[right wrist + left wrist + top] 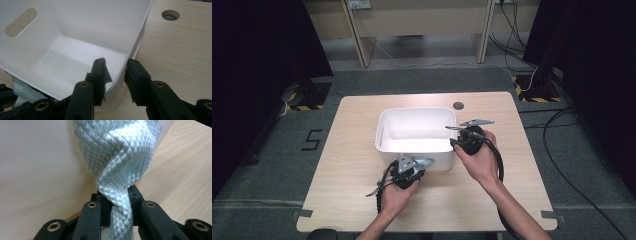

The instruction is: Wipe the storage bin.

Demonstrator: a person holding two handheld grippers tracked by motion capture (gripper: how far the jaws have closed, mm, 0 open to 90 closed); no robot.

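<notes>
The left gripper (117, 220) is pinching a pale blue quilted cloth (120, 162) tight between its jaws, the fabric bunching into a twisted rope just above them. In the high view that left gripper (409, 170) is sitting at the six o'clock side of a white plastic bin (384, 131), right against its outer near wall, so the cloth is hanging pressed to the outside of the bin, not inside it.

The right gripper (113, 78) is straddling the bin's rim at its four o'clock corner, one jaw inside the wall and one outside; whether the pads are actually pressing on the plastic is hard to tell. From above, the right gripper (469, 139) is resting at the bin's three o'clock edge.

The bin is standing mid-table on a light wooden table (352, 185), with a round cable hole (170, 15) near twelve o'clock.

Likely risks: lifting the cloth over the rim could drag or tip the light bin if the right gripper is not holding it firmly, and the trailing cloth could catch on the rim.
</notes>
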